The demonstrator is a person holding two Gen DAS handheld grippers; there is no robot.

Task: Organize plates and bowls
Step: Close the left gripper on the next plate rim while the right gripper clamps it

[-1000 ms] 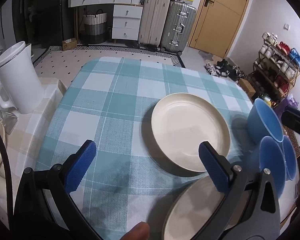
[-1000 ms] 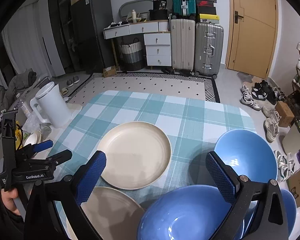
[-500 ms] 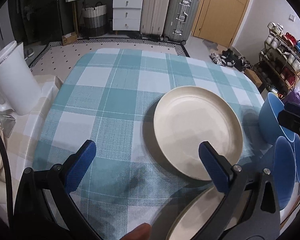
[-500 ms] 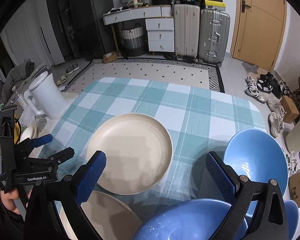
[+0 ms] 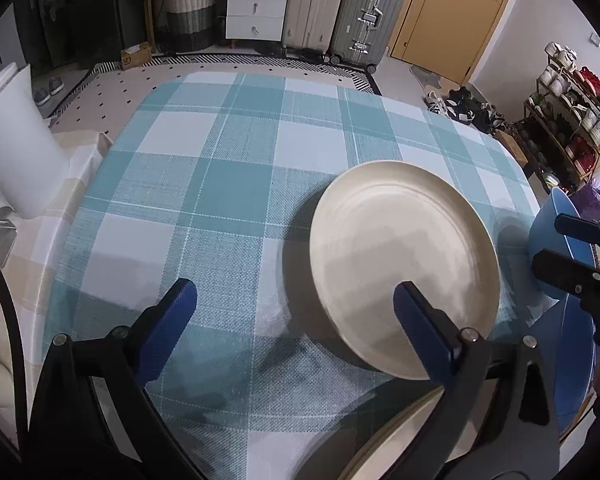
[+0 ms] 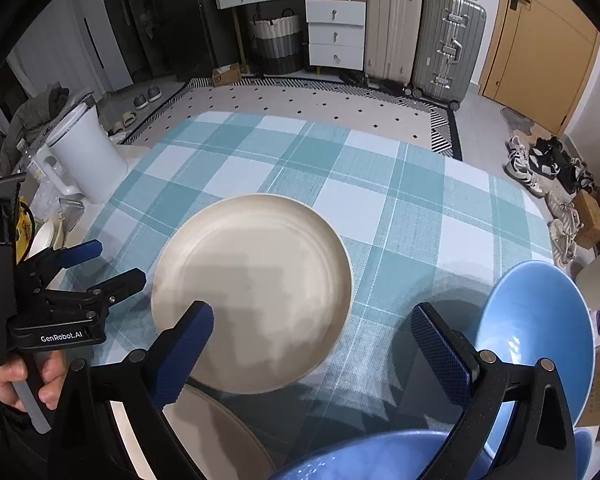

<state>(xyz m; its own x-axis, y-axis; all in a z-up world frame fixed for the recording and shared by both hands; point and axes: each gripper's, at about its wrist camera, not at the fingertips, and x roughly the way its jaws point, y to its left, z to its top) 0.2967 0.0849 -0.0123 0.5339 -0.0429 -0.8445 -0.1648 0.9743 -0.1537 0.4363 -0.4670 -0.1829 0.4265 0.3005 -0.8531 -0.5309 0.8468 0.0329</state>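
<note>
A cream plate (image 5: 404, 268) lies on the teal checked tablecloth (image 5: 228, 184); it also shows in the right wrist view (image 6: 256, 288). A second cream plate (image 6: 216, 436) sits at the near edge, partly hidden; it shows low in the left wrist view (image 5: 400, 436). A blue bowl (image 6: 540, 320) stands at the right and another blue bowl (image 6: 360, 460) lies at the near edge. My left gripper (image 5: 296, 328) is open and empty, near the first plate's near rim. My right gripper (image 6: 312, 348) is open and empty over the plate's near right edge.
A white kettle (image 6: 84, 160) stands off the table's left side on a beige cloth (image 5: 40, 248). Suitcases (image 6: 424, 36), white drawers (image 6: 334, 34) and a woven basket (image 6: 278, 42) stand at the back. A shoe rack (image 5: 568, 128) and shoes (image 6: 540, 164) are on the right.
Both grippers have moved forward and down towards the table. The cream plate and bowls look larger and nearer. Nothing was taken hold of.
</note>
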